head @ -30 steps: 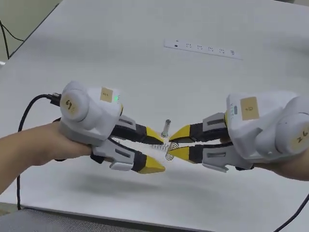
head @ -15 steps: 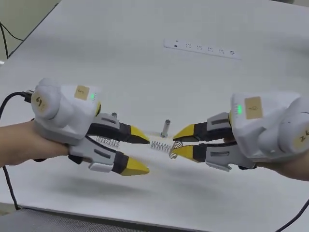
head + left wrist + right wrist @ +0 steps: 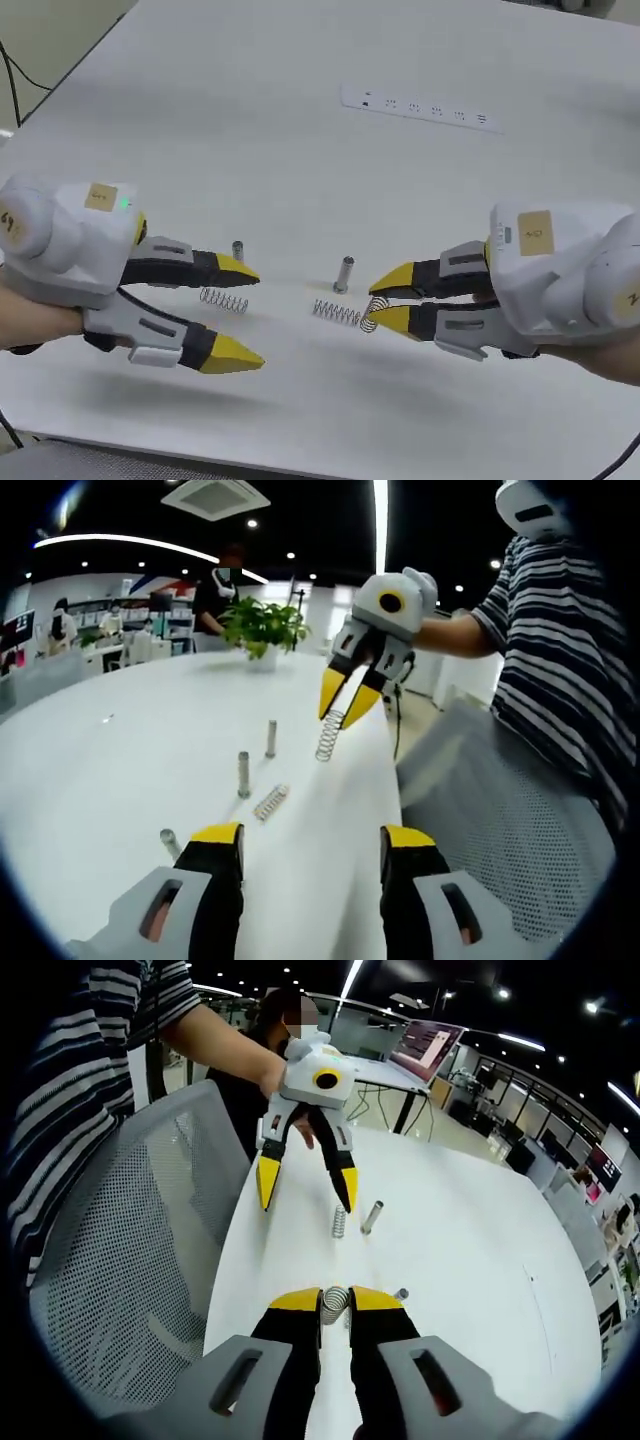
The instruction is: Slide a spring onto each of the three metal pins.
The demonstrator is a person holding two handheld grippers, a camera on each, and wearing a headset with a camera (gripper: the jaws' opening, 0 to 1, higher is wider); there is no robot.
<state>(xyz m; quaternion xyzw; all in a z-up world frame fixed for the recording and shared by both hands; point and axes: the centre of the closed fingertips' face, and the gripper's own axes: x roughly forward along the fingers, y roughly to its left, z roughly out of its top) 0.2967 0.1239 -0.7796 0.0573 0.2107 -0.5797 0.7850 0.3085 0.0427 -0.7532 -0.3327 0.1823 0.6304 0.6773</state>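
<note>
Head view: a spring (image 3: 340, 314) is pinched by one end in the nearly closed right tongs (image 3: 378, 305), its long axis aimed at the wide-spread, empty left tongs (image 3: 250, 318). Left gripper view: it is slanted down toward the table (image 3: 120, 750). Right gripper view: its round end is seen between the tips.

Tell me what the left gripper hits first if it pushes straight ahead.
Probably the loose spring, lying just ahead between the left gripper's open jaws, though the gripper's height over it is unclear.
</note>
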